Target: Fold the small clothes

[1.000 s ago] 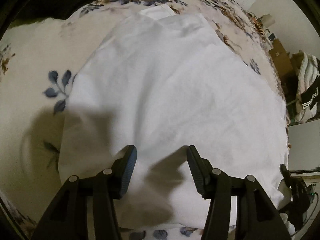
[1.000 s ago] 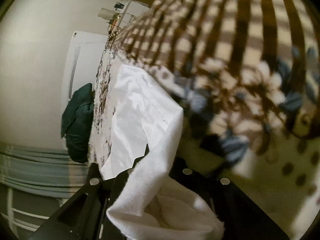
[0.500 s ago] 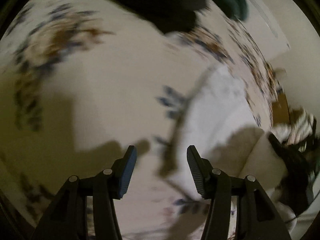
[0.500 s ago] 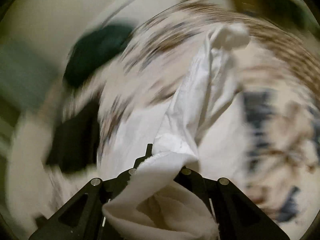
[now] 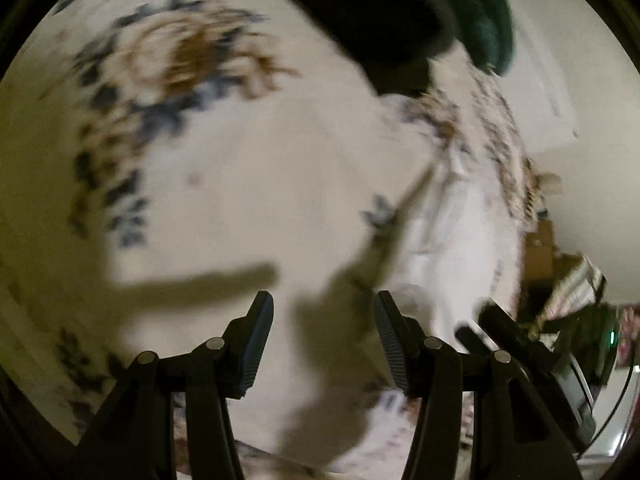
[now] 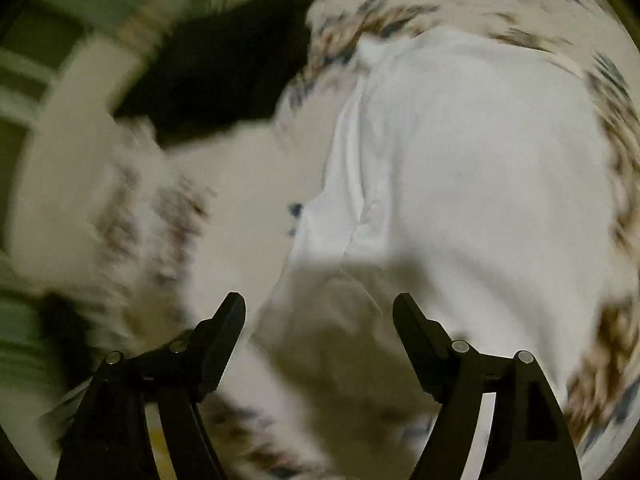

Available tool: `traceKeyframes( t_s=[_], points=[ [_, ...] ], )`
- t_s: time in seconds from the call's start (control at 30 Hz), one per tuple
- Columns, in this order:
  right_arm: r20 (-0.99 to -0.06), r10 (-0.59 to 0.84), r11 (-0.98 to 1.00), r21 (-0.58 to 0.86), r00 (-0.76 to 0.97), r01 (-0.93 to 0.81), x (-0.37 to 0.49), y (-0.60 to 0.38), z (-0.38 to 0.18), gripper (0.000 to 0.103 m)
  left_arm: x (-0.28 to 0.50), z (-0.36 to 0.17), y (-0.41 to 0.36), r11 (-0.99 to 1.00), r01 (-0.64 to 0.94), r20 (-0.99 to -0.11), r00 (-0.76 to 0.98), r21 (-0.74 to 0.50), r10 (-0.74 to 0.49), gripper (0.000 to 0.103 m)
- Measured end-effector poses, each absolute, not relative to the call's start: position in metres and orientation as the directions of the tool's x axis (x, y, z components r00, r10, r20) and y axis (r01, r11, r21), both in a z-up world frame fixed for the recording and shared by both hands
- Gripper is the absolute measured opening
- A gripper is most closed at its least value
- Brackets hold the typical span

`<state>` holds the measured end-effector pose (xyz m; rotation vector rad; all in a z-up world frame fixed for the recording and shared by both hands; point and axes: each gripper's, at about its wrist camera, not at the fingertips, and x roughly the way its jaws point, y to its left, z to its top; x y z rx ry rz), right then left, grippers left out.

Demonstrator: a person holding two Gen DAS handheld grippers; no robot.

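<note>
A white garment (image 6: 472,168) lies folded on the floral bedsheet (image 6: 240,200) in the right wrist view, blurred by motion. My right gripper (image 6: 319,312) hovers above its near left edge, its jaws opening wide with nothing pinched between them. In the left wrist view the same white garment (image 5: 468,240) shows as a strip at the right. My left gripper (image 5: 323,312) hangs open over bare bedsheet (image 5: 240,184) to the left of the garment, holding nothing. The right gripper's black body (image 5: 532,352) shows at the lower right.
A black garment (image 5: 368,12) and a dark green one (image 5: 492,20) lie at the far edge of the bed; the black garment (image 6: 224,64) also appears at the upper left in the right wrist view. Boxes and striped cloth (image 5: 576,280) sit beyond the bed at right.
My right gripper has let go of the white cloth it was pinching and swung over the laid-down garment. My left gripper has moved left off the garment onto bare sheet.
</note>
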<state>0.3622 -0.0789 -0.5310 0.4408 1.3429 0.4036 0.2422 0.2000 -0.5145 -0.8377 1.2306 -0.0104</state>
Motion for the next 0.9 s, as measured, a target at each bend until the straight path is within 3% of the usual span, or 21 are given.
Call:
traceKeyframes(
  t_s=[0.1, 0.23, 0.43, 0.5, 0.53, 0.57, 0.63, 0.7, 0.77, 0.9],
  points=[
    [-0.845, 0.484, 0.845, 0.519, 0.228, 0.129, 0.344, -0.143, -0.516, 0.082, 0.260, -0.510, 0.176, 0.723, -0.353, -0.800, 0.350, -0.594, -0.487, 0.050],
    [-0.859, 0.467, 0.783, 0.513, 0.211, 0.352, 0.320, -0.221, -0.547, 0.082, 0.288, -0.537, 0.137, 0.737, -0.318, -0.802, 0.272, -0.596, -0.531, 0.050],
    [-0.715, 0.677, 0.541, 0.645, 0.175, 0.540, 0.303, -0.241, -0.634, 0.082, 0.292, -0.586, 0.123, 0.743, -0.368, -0.827, 0.176, -0.559, -0.534, 0.050],
    [-0.701, 0.700, 0.521, 0.633, 0.138, 0.573, 0.294, -0.234, -0.655, 0.075, 0.287, -0.584, 0.124, 0.753, -0.348, -0.828, 0.179, -0.559, -0.531, 0.050],
    [-0.713, 0.695, 0.547, 0.610, 0.095, 0.574, 0.290, -0.229, -0.660, 0.058, 0.284, -0.581, 0.124, 0.766, -0.332, -0.834, 0.173, -0.551, -0.525, 0.050],
    [-0.736, 0.673, 0.585, 0.590, 0.073, 0.557, 0.286, -0.224, -0.660, 0.052, 0.281, -0.579, 0.124, 0.772, -0.320, -0.835, 0.169, -0.549, -0.523, 0.050],
    [-0.762, 0.645, 0.629, 0.573, 0.057, 0.526, 0.277, -0.221, -0.657, 0.052, 0.276, -0.578, 0.125, 0.768, -0.317, -0.830, 0.166, -0.557, -0.533, 0.050],
    [-0.729, 0.676, 0.576, 0.614, 0.108, 0.540, 0.269, -0.229, -0.652, 0.052, 0.273, -0.577, 0.126, 0.753, -0.322, -0.818, 0.172, -0.573, -0.549, 0.050],
    [-0.703, 0.690, 0.521, 0.648, 0.173, 0.555, 0.261, -0.243, -0.649, 0.066, 0.272, -0.580, 0.124, 0.737, -0.335, -0.808, 0.181, -0.587, -0.561, 0.050],
    [-0.698, 0.684, 0.504, 0.660, 0.209, 0.557, 0.267, -0.254, -0.659, 0.067, 0.277, -0.586, 0.118, 0.724, -0.331, -0.795, 0.228, -0.606, -0.562, 0.047]
  ],
)
